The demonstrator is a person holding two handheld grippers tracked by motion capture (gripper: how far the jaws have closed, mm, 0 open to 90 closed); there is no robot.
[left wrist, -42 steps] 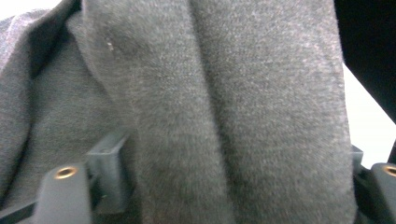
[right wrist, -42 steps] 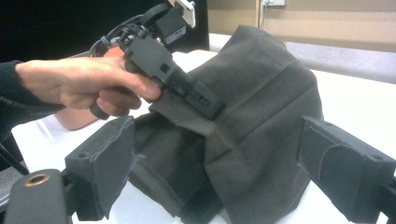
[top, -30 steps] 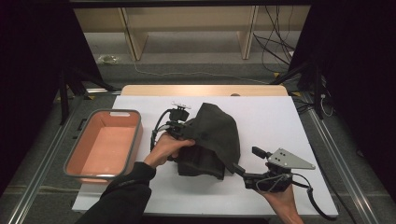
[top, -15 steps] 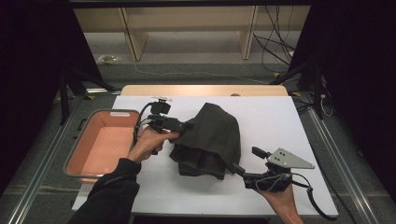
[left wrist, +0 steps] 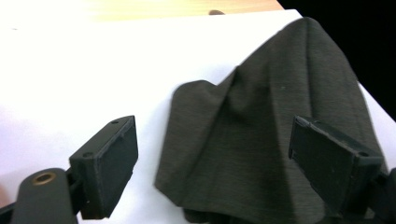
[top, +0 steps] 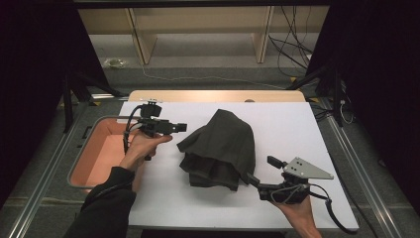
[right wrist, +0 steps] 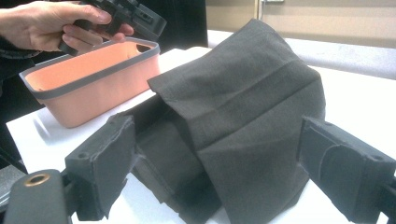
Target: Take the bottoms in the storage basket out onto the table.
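Dark folded cloth point(top: 220, 148) lies mid-tabletop point(top: 297, 124), humped, ungripped. Left tool point(top: 181, 127) hovers just left of it, jaws wide; right tool point(top: 251, 179) near its front-right corner — jaws wide. Folding under way; next — regrip an edge.

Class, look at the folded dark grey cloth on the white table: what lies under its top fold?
Under the top fold of the dark grey cloth, more layers of the same fabric show at the open edge. Whatever lies deeper, between cloth and white table, is covered.
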